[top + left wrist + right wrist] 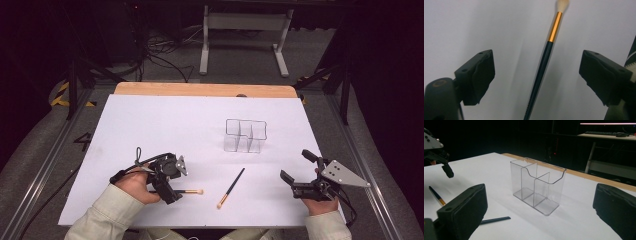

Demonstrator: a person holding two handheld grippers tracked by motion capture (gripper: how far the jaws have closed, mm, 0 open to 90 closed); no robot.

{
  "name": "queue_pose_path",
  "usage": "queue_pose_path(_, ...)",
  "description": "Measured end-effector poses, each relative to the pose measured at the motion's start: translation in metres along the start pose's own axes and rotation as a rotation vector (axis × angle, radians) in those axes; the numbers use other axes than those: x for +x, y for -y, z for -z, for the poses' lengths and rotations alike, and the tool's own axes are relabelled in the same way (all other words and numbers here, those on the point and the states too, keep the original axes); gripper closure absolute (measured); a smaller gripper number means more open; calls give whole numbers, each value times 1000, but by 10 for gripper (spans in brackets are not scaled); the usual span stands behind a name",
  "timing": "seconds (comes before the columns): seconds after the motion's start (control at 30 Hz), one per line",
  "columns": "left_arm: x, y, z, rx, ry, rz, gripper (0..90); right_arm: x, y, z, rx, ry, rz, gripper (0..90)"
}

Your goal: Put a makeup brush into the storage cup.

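Two brushes lie flat on the white table (150, 120), none in the clear holder (245, 136) yet. Looks like the job is to stand the brushes in the holder, so I'd judge it barely begun: no brush lifted, every compartment empty.

The near brush (189, 192) sits at the left gripper (170, 192), pale tip pointing right in the high view, handle end under the gripper. The second brush (231, 187) lies diagonally mid-table, just right of the first, tip toward the person, well apart from both grippers. The holder stands upright farther back, right of centre, apart from both brushes.

Left gripper: jaws wide apart and straddling the near brush. In the left gripper view the brush handle (540, 72) runs up between the two pads (482, 75) with clear table on either side, so the pads don't touch it. Gripper sits low over the sheet, lined up for a pinch on the black handle below the gold band. Not gripped yet.

Right gripper (295, 175): held off at the table's right edge, jaws spread wide, nothing between them. The right gripper view looks past its pads (465, 210) at the holder (537, 186), which is well beyond them, no contact.

Left to do, by my read: close on the near brush, carry and drop it in a compartment, then the same for the second brush.
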State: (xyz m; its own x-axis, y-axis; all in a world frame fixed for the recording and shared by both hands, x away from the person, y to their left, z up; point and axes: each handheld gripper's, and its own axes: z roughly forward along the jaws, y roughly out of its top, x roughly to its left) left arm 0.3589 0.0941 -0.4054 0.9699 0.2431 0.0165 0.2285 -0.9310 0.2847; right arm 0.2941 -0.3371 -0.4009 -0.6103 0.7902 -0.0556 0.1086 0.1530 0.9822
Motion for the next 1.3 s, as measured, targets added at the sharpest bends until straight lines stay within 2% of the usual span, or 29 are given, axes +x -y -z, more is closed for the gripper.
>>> queue_pose_path(0.23, 1, 0, -4, 9, 18, -5, 211, 0, 0, 0, 0, 2, 2, 0)
queue_pose_path(0.4, -1, -2, -8, 26, 30, -28, 255, 0, 0, 0, 0, 3, 2, 1)
queue_pose_path(0.6, -2, -2, -11, 45, 44, -32, 385, 1, 0, -1, 3, 2, 2, 1)
queue_pose_path(0.87, -2, -2, -14, 62, 68, -40, 486, 0, 0, 0, 3, 1, 2, 1)
queue_pose_path(0.93, -1, -2, -14, 64, 81, -42, 506, 1, 0, 0, 1, 0, 4, 1)
queue_pose_path(1.3, -2, -4, -20, 85, 80, -35, 547, 1, 0, 0, 2, 0, 4, 1)
